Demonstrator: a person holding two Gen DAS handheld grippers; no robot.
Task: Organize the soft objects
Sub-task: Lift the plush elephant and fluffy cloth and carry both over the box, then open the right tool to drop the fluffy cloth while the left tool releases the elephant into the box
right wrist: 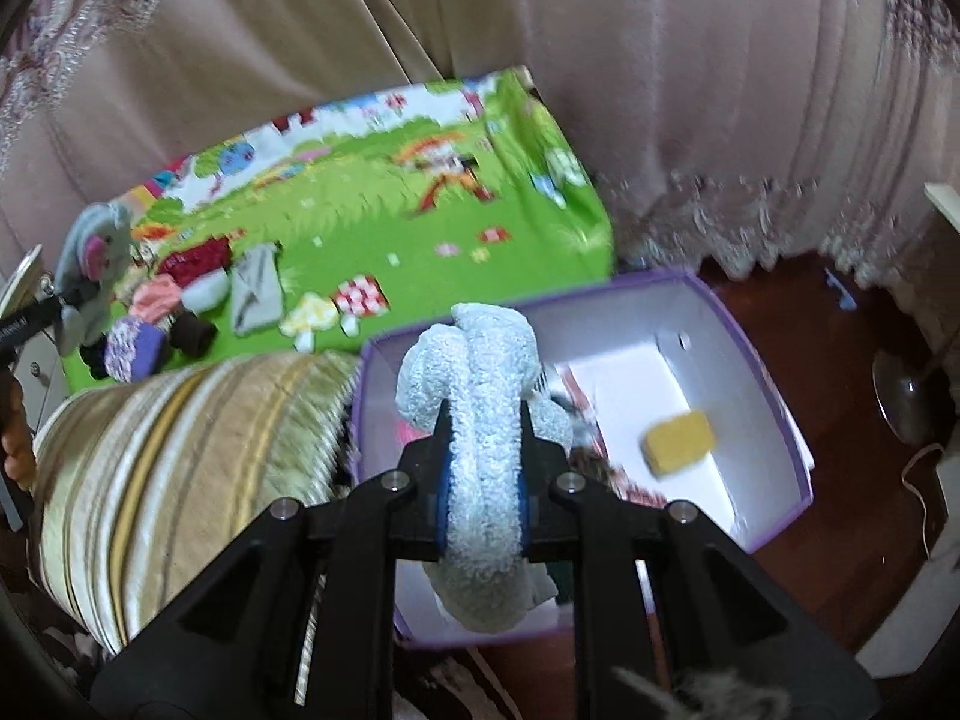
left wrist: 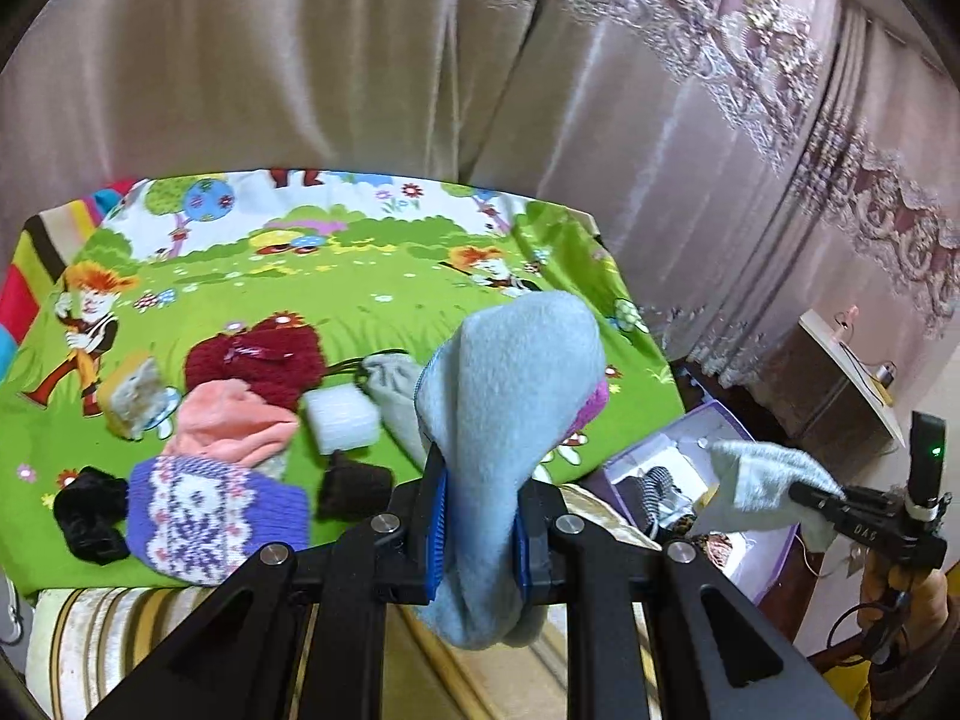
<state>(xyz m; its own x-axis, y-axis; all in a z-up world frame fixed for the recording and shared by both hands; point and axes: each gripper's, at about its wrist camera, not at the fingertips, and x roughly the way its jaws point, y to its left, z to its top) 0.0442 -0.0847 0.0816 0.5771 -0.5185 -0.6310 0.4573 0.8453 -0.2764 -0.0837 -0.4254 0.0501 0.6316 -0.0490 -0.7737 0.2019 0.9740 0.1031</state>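
In the left wrist view my left gripper (left wrist: 480, 480) is shut on a pale blue fleece sock (left wrist: 516, 372) with a pink lining, held above the green cartoon sheet (left wrist: 372, 294). My right gripper (right wrist: 483, 450) is shut on a fuzzy light blue sock (right wrist: 480, 372) that hangs over the near end of the purple box (right wrist: 780, 396). A yellow sponge (right wrist: 679, 441) lies on the box's white floor. On the sheet sits a pile: dark red knit (left wrist: 258, 360), pink cloth (left wrist: 234, 420), purple patterned knit (left wrist: 210, 516), white foam block (left wrist: 342, 420), grey pouch (left wrist: 396, 396).
A striped cushion (right wrist: 180, 432) lies between the sheet and the box. Pinkish curtains (left wrist: 360, 60) hang behind the bed. A dark cabinet (left wrist: 840, 384) stands far right, and a fan base (right wrist: 906, 396) rests on the wooden floor beside the box. Black items (left wrist: 90, 516) lie at the pile's front.
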